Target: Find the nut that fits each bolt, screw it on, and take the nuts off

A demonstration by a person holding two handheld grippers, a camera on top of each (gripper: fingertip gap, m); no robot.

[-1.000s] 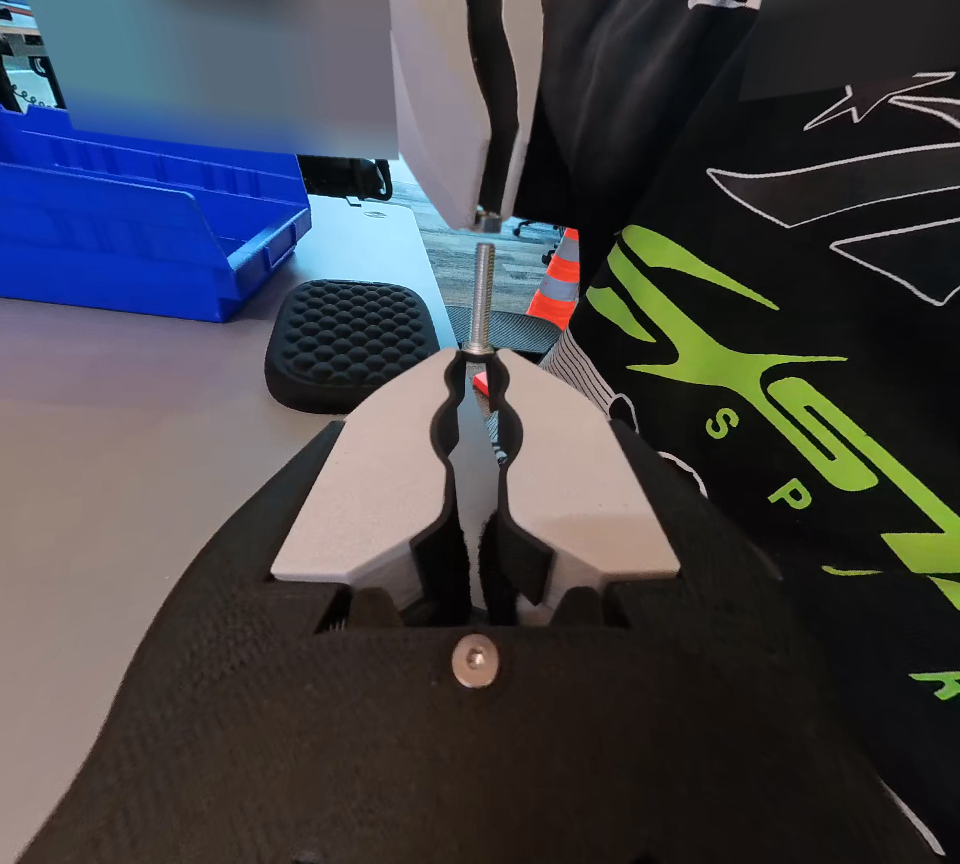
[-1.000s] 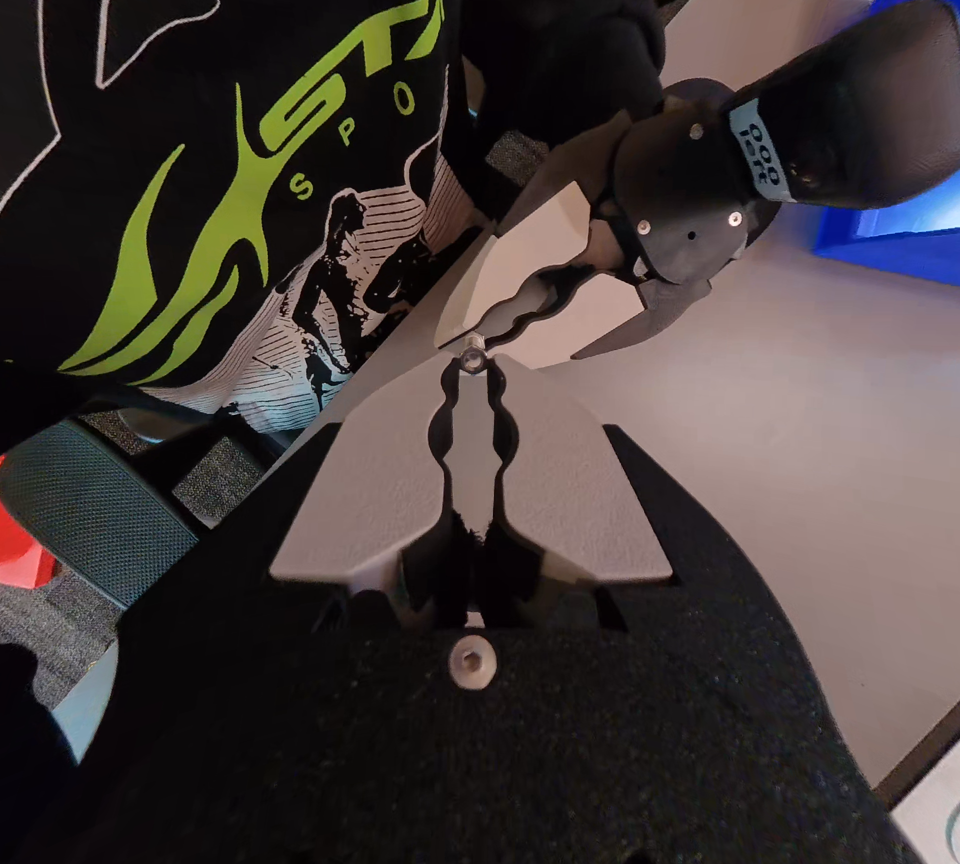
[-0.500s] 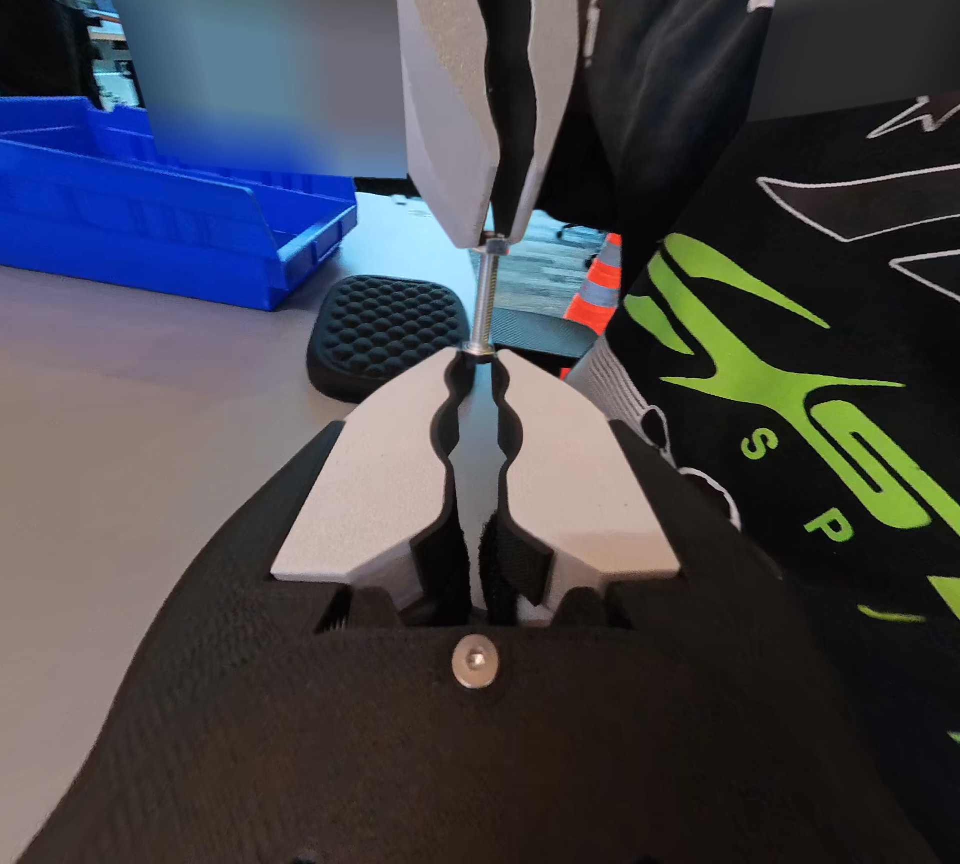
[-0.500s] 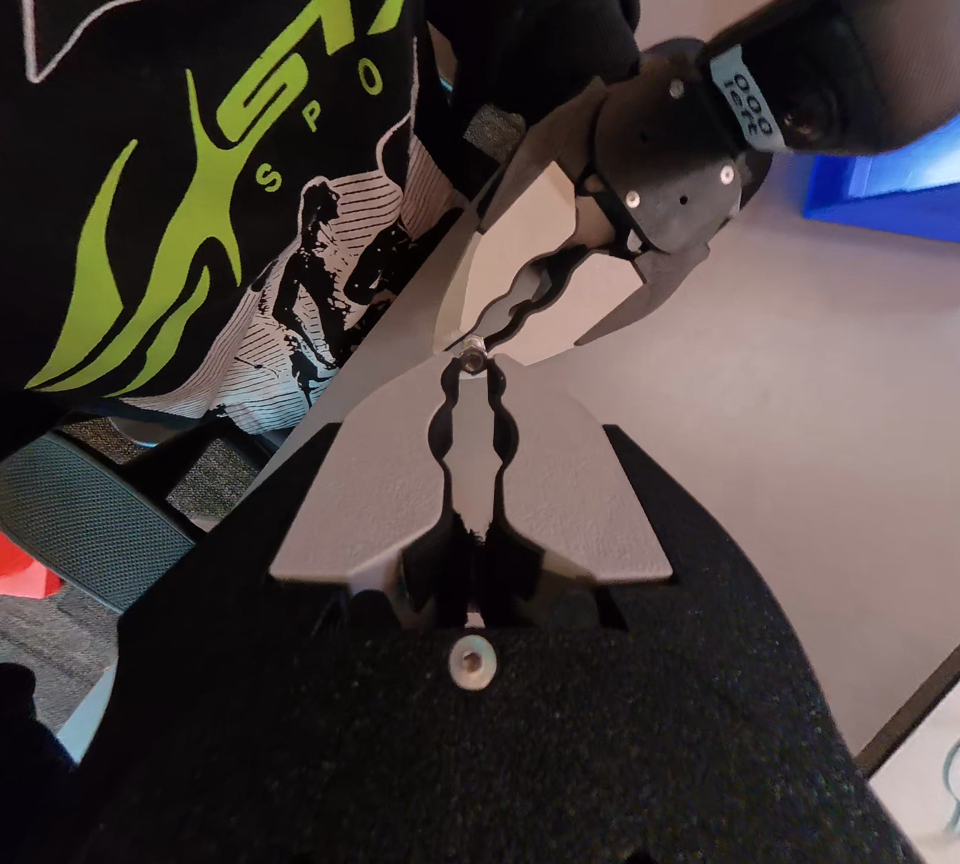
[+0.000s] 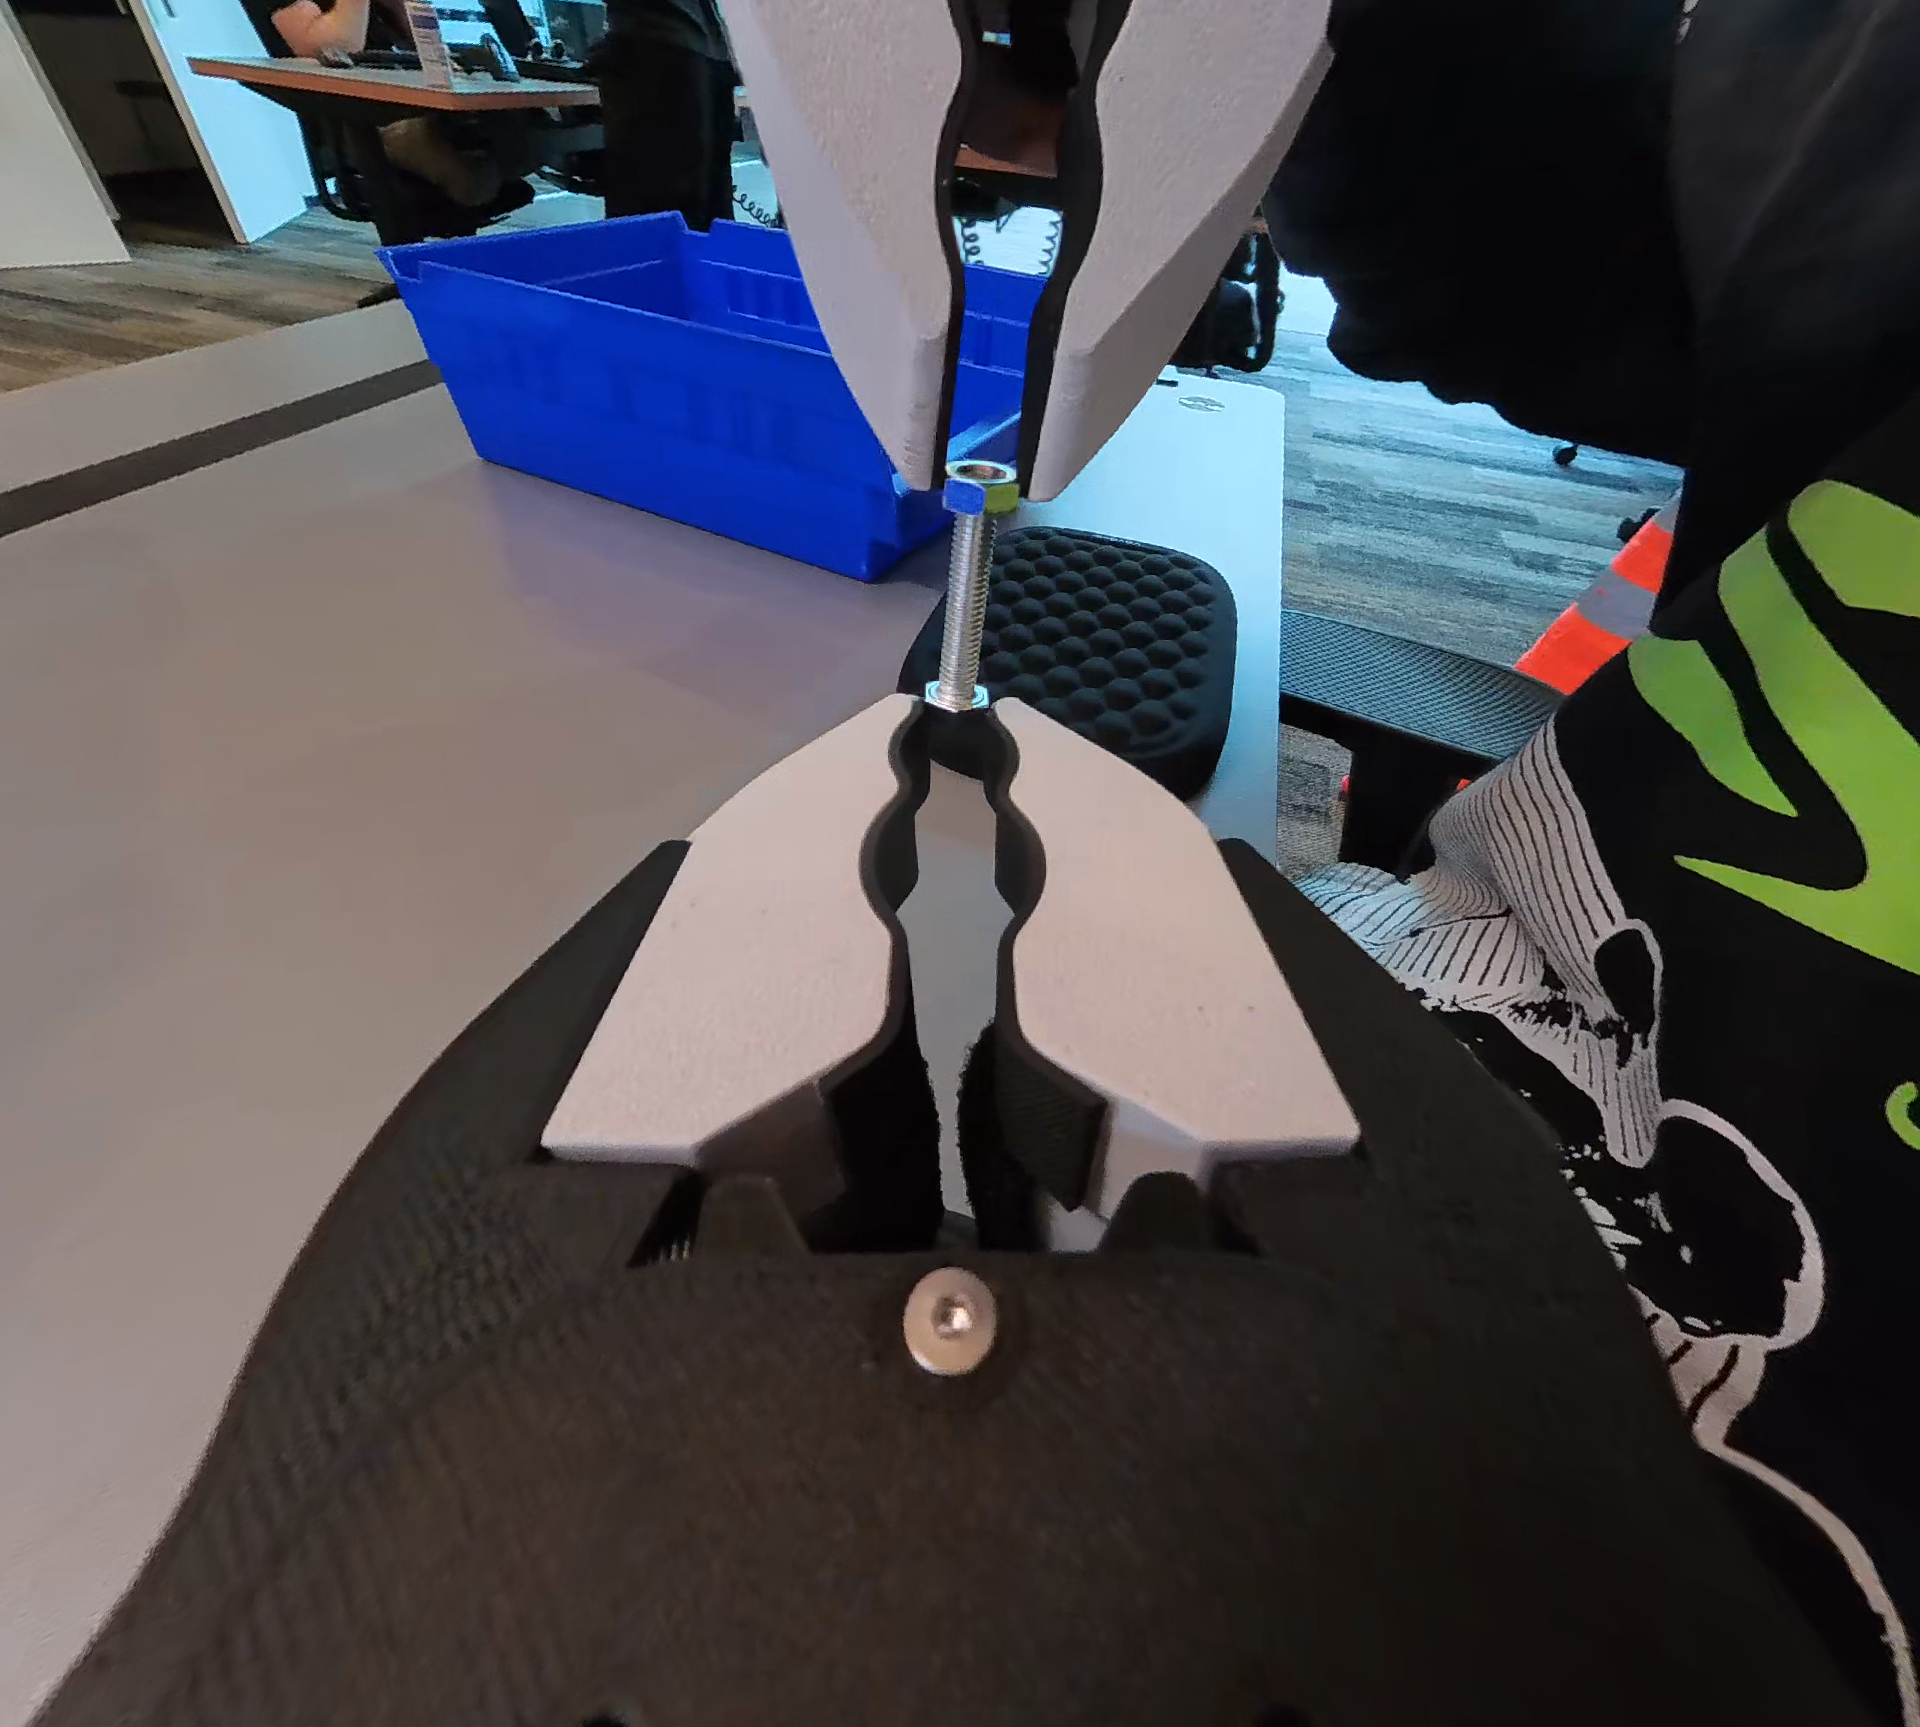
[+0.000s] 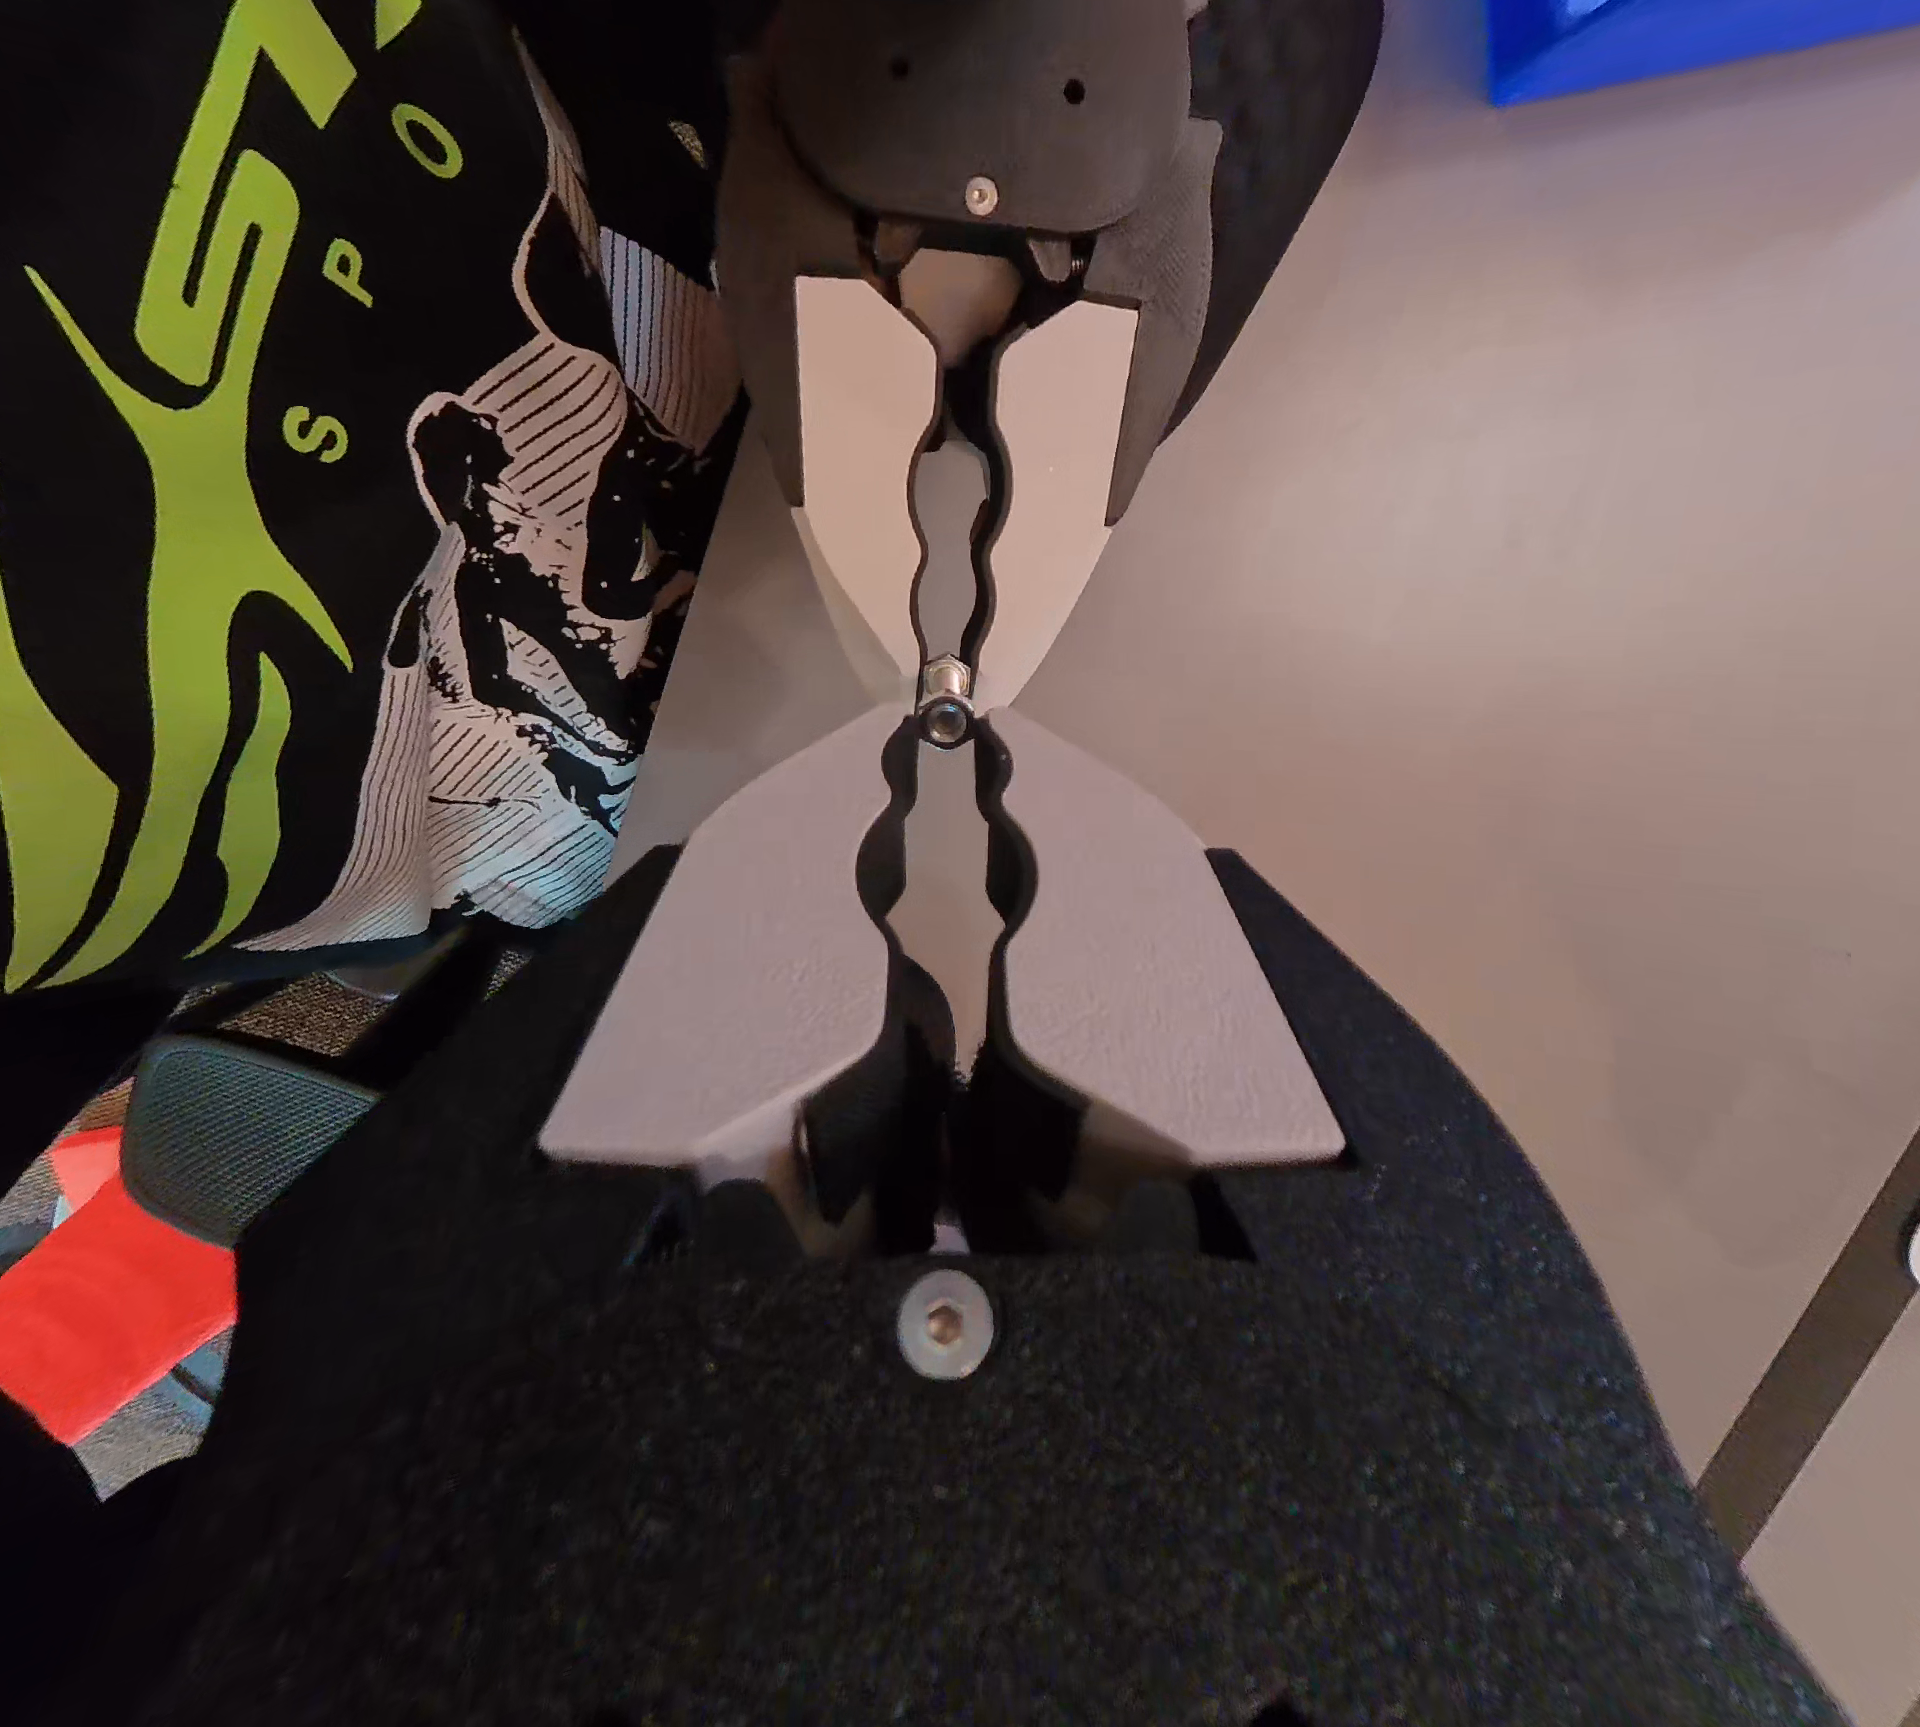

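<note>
My left gripper [image 5: 961, 721] is shut on the head end of a silver bolt [image 5: 964, 597]. The threaded shaft points straight away from it, above the grey table [image 5: 364, 742]. My right gripper [image 5: 982, 488] comes in from the top, tip to tip with the left one. It is shut on a small silver nut [image 5: 982, 472] that sits at the bolt's free end. In the right wrist view my right gripper [image 6: 943, 732] pinches the nut [image 6: 943, 723], seen end-on with its hole showing. The left gripper [image 6: 945, 654] holds the bolt [image 6: 943, 678] just beyond it.
A blue bin [image 5: 644, 368] stands on the table behind the grippers. A black honeycomb pad [image 5: 1112, 638] lies near the table edge. A person in a black shirt with green print [image 5: 1766, 742] is close on the right. An orange cone [image 5: 1600, 607] stands on the floor. Left tips to right tips: about 4 cm.
The nut in my right gripper closed the small gap to the bolt's tip and now sits on it. Both grippers turned, so they now face each other in line.
</note>
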